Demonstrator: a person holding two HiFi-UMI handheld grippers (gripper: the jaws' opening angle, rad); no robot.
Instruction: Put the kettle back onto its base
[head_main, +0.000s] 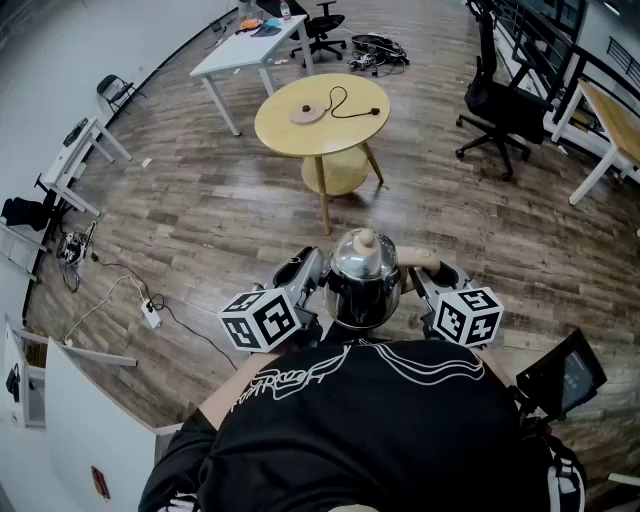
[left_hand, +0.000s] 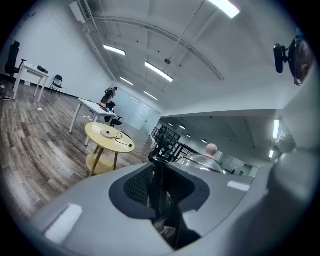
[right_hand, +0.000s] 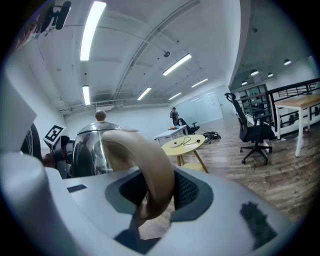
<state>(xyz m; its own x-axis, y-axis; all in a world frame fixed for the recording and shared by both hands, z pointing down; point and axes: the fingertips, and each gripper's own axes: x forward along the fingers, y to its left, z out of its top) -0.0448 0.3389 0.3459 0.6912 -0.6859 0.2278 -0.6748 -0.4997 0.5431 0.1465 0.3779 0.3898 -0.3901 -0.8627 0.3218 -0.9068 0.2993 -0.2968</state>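
Note:
I hold a shiny steel kettle (head_main: 362, 275) with a round knob on its lid in the air, close to my chest, between both grippers. My right gripper (head_main: 428, 283) is shut on its curved tan handle (right_hand: 146, 157), which fills the gap between the jaws in the right gripper view. At the kettle's other side my left gripper (head_main: 308, 283) is shut on a dark, narrow part (left_hand: 159, 186), apparently the spout. The round kettle base (head_main: 308, 112), with its black cord, lies on a yellow round table (head_main: 350, 130) some way ahead, also seen as a table (left_hand: 107, 137) in the left gripper view.
A white desk (head_main: 250, 45) and black office chairs (head_main: 497, 100) stand beyond the yellow table. A wooden desk (head_main: 615, 125) is at the far right. A power strip with cables (head_main: 150, 315) lies on the wood floor at the left. A dark screen (head_main: 562, 375) sits by my right side.

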